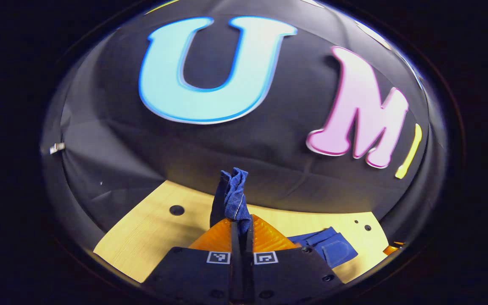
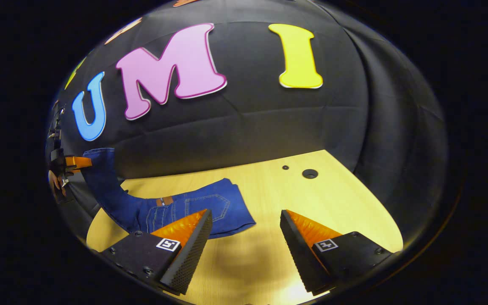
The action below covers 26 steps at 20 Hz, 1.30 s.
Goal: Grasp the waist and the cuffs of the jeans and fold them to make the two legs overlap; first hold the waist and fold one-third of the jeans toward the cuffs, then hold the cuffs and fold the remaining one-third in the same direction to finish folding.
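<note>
The left gripper point(image 1: 241, 226) is clenched on a bunched end of the jeans point(image 2: 193, 207), lifted above the wooden table point(image 2: 333, 199). The right gripper point(image 2: 246, 237) hovers with its fingers spread apart and nothing between them, just beside the waist end lying flat on the table.

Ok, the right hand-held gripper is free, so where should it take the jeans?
Probably the waist corner nearest it, coming from the bare table side: that end lies flat with an exposed edge, while the left hand-held gripper lifts the other end.
</note>
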### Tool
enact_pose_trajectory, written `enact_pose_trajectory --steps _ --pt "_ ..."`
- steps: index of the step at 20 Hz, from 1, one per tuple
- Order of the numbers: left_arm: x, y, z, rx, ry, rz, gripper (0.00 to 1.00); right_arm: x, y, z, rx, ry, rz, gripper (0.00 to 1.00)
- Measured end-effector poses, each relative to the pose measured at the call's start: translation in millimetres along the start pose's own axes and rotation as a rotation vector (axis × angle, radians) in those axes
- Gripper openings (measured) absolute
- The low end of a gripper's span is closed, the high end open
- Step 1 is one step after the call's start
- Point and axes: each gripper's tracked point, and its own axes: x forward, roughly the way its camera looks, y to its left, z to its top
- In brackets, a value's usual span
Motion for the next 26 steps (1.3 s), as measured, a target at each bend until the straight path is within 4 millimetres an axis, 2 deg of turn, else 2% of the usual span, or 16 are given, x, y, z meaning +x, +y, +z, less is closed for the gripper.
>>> enact_pose_trajectory --steps 3,6,9,11,13,15,17,18,19,21,22,24,26 --pt "2.2 -87.1 -1.1 0.073 0.017 -0.077 0.05 -21.0 -27.8 11.0 0.023 -0.011 -0.041 0.99" --pt "20.7 -176.1 -27.3 0.121 0.062 -0.169 0.06 -46.5 -49.9 21.1 0.056 -0.028 -0.069 0.99" --pt "43.0 -247.5 -77.5 0.148 0.139 -0.241 0.06 -71.1 -72.3 24.5 0.083 -0.046 -0.107 0.98" --pt "58.9 -276.0 -130.3 0.174 0.237 -0.249 0.06 -88.0 -82.9 18.0 0.106 -0.041 -0.127 0.99" --pt "70.5 -284.1 -179.0 0.208 0.341 -0.231 0.06 -99.9 -89.8 8.6 0.125 -0.029 -0.142 0.98" --pt "65.6 -300.2 -231.8 0.196 0.442 -0.251 0.17 -114.6 -94.1 -2.0 0.136 -0.013 -0.151 0.99" --pt "39.9 -323.1 -235.9 0.155 0.431 -0.321 0.66 -126.7 -95.2 -7.8 0.135 -0.007 -0.155 0.99" --pt "35.4 -322.1 -234.9 0.157 0.411 -0.322 0.91 -129.8 -93.9 -7.7 0.130 -0.012 -0.156 0.99" --pt "26.1 -317.1 -232.2 0.167 0.390 -0.315 0.99 -133.3 -92.0 -7.6 0.123 -0.016 -0.152 0.99" --pt "7.5 -295.4 -222.0 0.187 0.336 -0.297 1.00 -140.3 -86.0 -9.8 0.110 -0.015 -0.134 0.98" --pt "-9.0 -283.6 -215.9 0.190 0.305 -0.293 0.98 -141.6 -80.1 -12.6 0.102 -0.010 -0.122 0.99" --pt "-51.2 -259.4 -207.0 0.175 0.256 -0.288 0.97 -147.3 -68.1 -15.9 0.078 -0.009 -0.100 0.99" --pt "-101.7 -231.6 -200.1 0.181 0.198 -0.286 0.97 -154.4 -50.1 -15.4 0.052 -0.026 -0.072 0.99"
